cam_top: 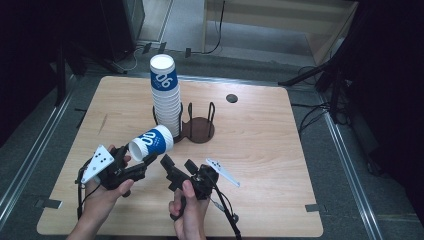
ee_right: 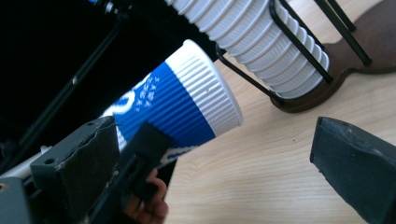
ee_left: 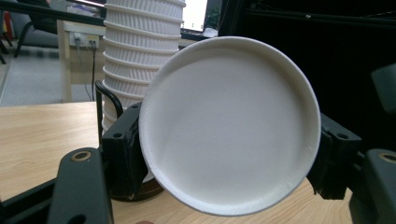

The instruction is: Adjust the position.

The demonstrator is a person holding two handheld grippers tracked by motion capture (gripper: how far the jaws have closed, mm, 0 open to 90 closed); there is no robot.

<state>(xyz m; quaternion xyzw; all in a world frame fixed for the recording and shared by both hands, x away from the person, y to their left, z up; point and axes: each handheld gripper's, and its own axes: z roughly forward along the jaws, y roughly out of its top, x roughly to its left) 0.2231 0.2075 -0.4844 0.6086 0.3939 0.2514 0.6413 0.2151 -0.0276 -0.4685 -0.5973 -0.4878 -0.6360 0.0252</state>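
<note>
The left hand-held gripper (cam_top: 134, 172) pinches a blue-and-white paper cup (cam_top: 151, 142) on its side, low over the counter (cam_top: 260, 145). The right hand-held gripper (cam_top: 175, 172), jaws spread and empty, sits just right of it. Just beyond, the cup stack (cam_top: 166, 92) in its wire holder (cam_top: 200, 127) blocks the far side.

Table evenly lit, dark surroundings; near claws blurred, backlit window glare.

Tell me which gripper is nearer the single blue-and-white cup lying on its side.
Left. The left gripper is clamped on the cup, its jaws on either side near the base. The right gripper stands open just beside it, not touching.
</note>
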